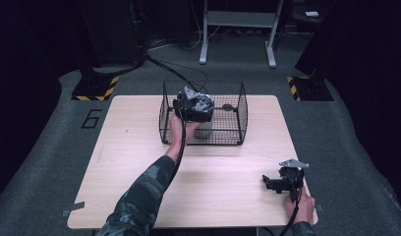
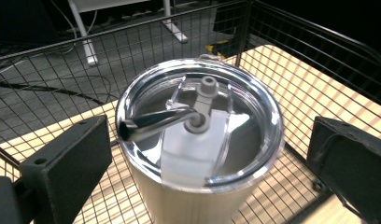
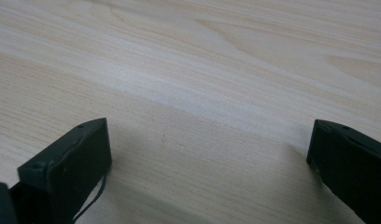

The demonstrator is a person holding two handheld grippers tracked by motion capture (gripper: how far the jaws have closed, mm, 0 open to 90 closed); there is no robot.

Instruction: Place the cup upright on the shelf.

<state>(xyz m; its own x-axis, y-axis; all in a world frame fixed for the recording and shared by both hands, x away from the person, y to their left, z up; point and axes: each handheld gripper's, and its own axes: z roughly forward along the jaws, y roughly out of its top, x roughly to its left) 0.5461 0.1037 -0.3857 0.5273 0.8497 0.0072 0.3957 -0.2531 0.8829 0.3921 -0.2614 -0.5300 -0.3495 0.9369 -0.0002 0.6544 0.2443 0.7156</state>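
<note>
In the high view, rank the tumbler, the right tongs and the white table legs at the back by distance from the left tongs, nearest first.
From the left tongs:
1. Tumbler, in the wire basket, right below them.
2. White table legs, on the floor behind the table.
3. Right tongs, at the table's near right corner.

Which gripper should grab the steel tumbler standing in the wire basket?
Left. The left gripper hangs inside the black wire basket, jaws open either side of the clear-lidded steel tumbler. The right gripper sits open over bare wooden table, well away from it.
</note>
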